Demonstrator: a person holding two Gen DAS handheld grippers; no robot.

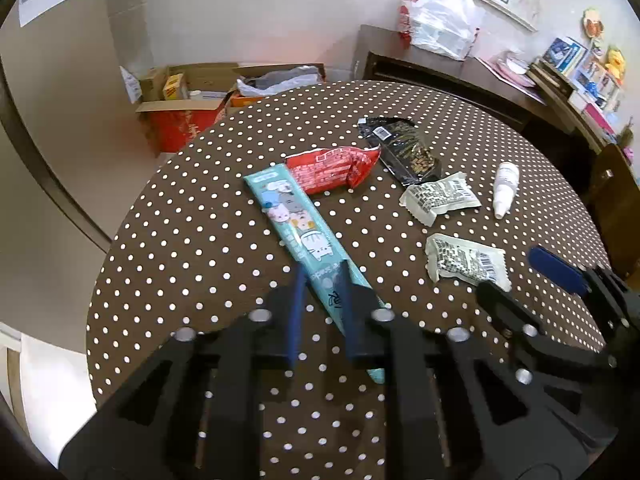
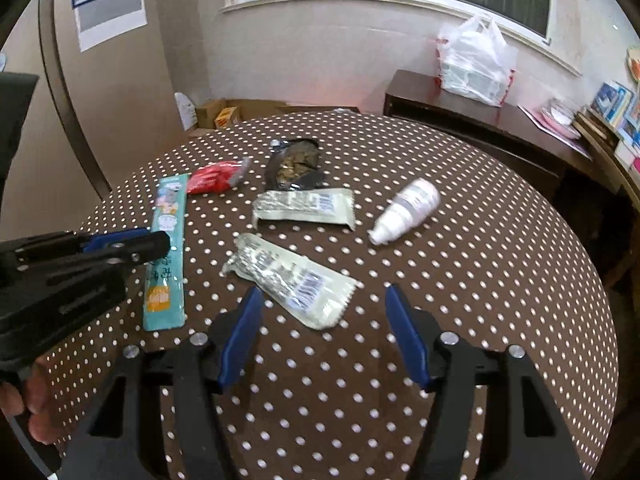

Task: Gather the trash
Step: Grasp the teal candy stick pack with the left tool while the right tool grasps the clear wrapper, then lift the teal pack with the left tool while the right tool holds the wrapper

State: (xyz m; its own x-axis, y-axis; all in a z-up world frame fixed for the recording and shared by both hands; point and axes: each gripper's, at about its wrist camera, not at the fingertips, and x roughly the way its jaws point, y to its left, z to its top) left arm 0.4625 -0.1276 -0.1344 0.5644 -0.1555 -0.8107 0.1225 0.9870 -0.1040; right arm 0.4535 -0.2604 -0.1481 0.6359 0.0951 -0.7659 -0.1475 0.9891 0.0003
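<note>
Left tongs [image 1: 320,280] clamped on the teal packet [image 1: 294,220] near the counter's [image 1: 180,240] left edge; right tongs [image 2: 324,308] apart above a white wrapper [image 2: 292,276]. Lift steadily, keeping the packet pinched.

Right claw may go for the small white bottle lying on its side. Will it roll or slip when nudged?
The white bottle looks round and lies on its side on the tablecloth, so a nudge would probably roll it. It looks like smooth plastic, so it may slip in a loose pinch. Probably light.
</note>
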